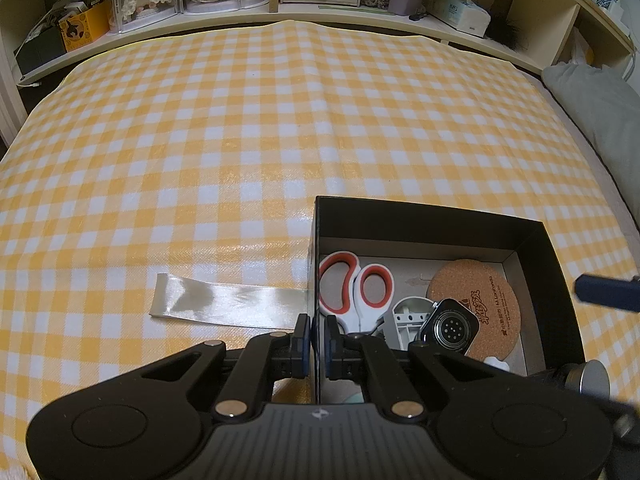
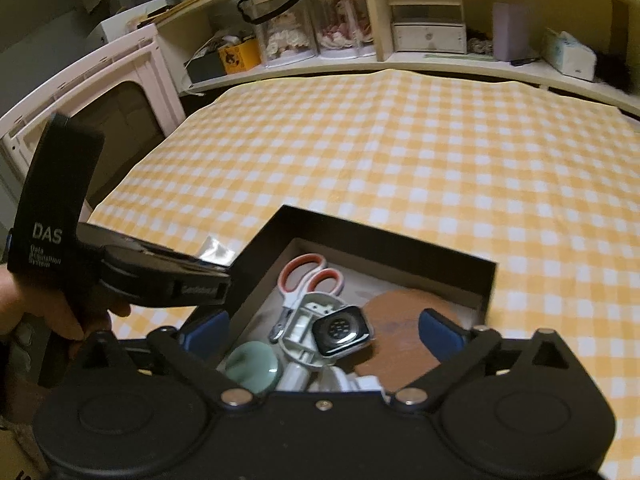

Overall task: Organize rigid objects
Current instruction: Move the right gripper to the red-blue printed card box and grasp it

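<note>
A black box (image 1: 440,216) (image 2: 360,232) sits on the yellow checked cloth. Inside lie red-handled scissors (image 1: 352,284) (image 2: 308,276), a cork coaster (image 1: 486,304) (image 2: 400,336), a smartwatch body (image 1: 450,328) (image 2: 342,330), a white plastic part (image 1: 408,316) (image 2: 304,320) and a pale green round lens (image 2: 252,366). My left gripper (image 1: 318,338) is shut on the box's left wall. My right gripper (image 2: 324,332) is open wide above the box's contents, holding nothing. A blue fingertip (image 1: 608,292) of it shows in the left wrist view.
A shiny ribbon strip (image 1: 228,300) lies flat on the cloth left of the box. Shelves (image 1: 320,8) with boxes and containers run along the far edge. A grey pillow (image 1: 596,108) lies at the right. A white cabinet (image 2: 100,92) stands at the left.
</note>
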Demonstrator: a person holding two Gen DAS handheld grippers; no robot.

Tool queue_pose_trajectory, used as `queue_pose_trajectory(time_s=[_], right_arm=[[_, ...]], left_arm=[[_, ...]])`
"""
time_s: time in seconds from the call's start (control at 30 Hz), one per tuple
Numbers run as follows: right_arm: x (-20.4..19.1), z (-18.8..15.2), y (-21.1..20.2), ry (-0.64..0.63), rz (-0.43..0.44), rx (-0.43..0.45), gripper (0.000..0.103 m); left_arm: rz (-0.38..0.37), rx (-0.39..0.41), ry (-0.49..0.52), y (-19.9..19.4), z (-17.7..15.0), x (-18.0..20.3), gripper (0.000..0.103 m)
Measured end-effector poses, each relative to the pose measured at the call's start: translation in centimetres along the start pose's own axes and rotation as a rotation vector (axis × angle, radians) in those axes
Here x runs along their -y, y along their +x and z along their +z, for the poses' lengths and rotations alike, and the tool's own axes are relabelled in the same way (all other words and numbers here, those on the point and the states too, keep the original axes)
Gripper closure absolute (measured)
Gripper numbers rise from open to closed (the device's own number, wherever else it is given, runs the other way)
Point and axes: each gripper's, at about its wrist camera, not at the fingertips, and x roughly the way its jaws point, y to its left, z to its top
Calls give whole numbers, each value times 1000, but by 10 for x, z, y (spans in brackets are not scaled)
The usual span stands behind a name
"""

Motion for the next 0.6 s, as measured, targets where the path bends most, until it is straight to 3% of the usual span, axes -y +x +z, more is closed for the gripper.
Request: queue_pose_trajectory(time_s=[0.33, 0.6], right_arm=[[33, 9, -27, 47, -95, 70, 0], [81, 7, -50, 14, -247, 77, 0]], left_arm=[[0, 0, 0, 0, 0, 0, 98], [1, 0, 1, 0, 0, 1, 98]])
